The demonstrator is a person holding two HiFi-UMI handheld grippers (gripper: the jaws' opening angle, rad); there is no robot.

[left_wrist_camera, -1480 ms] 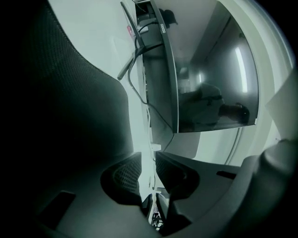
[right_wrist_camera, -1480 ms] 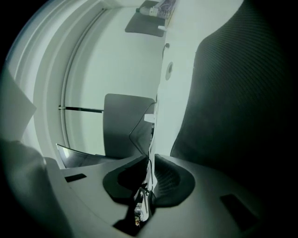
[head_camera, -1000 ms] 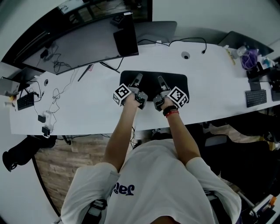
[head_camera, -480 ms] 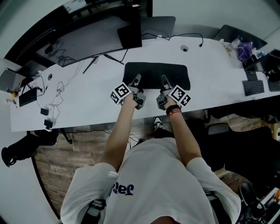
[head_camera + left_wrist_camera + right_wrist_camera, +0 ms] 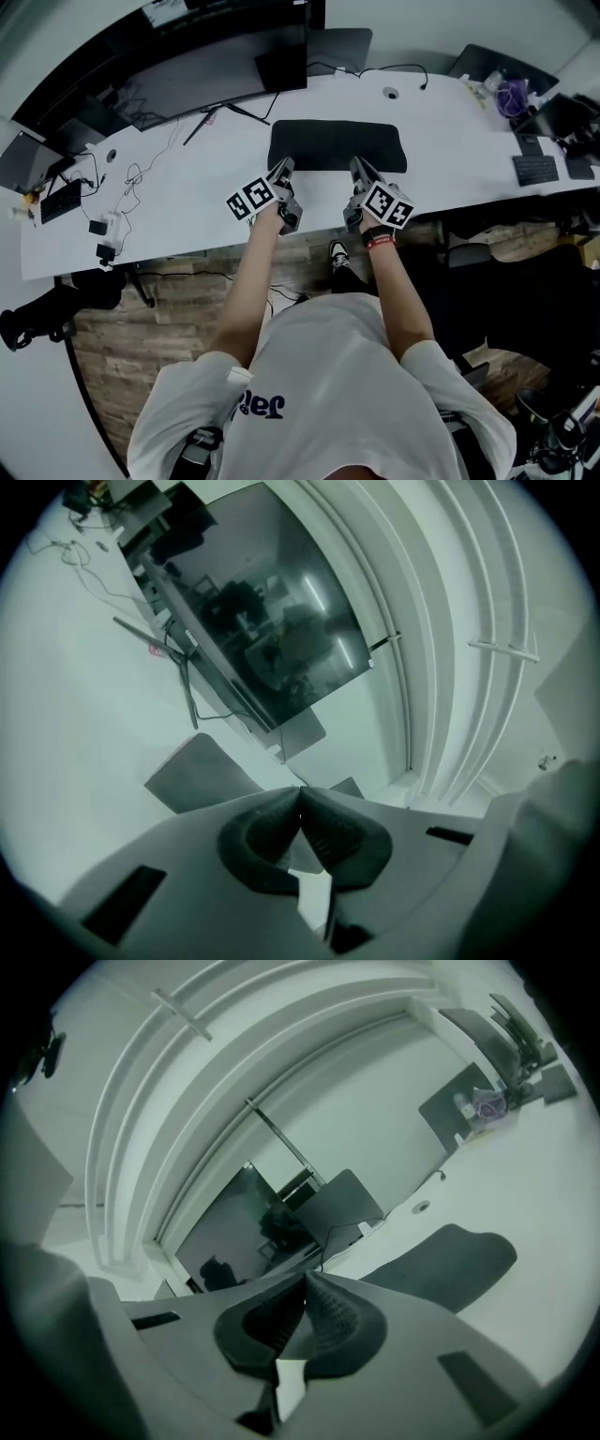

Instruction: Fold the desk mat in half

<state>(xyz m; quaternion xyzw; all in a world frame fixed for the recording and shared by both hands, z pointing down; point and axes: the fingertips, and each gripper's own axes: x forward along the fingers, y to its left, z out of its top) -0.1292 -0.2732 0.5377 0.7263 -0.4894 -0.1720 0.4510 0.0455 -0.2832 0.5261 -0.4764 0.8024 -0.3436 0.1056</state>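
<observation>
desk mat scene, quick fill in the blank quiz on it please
The desk mat on the white desk is coloured ___.
It lies flat, not yet ___.
The left gripper and the right gripper both have their jaws ___.
Missing words: black; folded; shut.

— What's carrying everything?
— A long, curved white worktop (image 5: 187, 202). A black rectangular desk mat (image 5: 337, 145) lies flat on it, near the front edge, about mid-length.
— And off to the sides?
— A wide dark monitor (image 5: 202, 80) stands at the far left, with loose black cables (image 5: 131, 178) trailing nearby. A dark keyboard (image 5: 536, 170) sits at the right end, with a purple bundle (image 5: 512, 96) farther back.
</observation>
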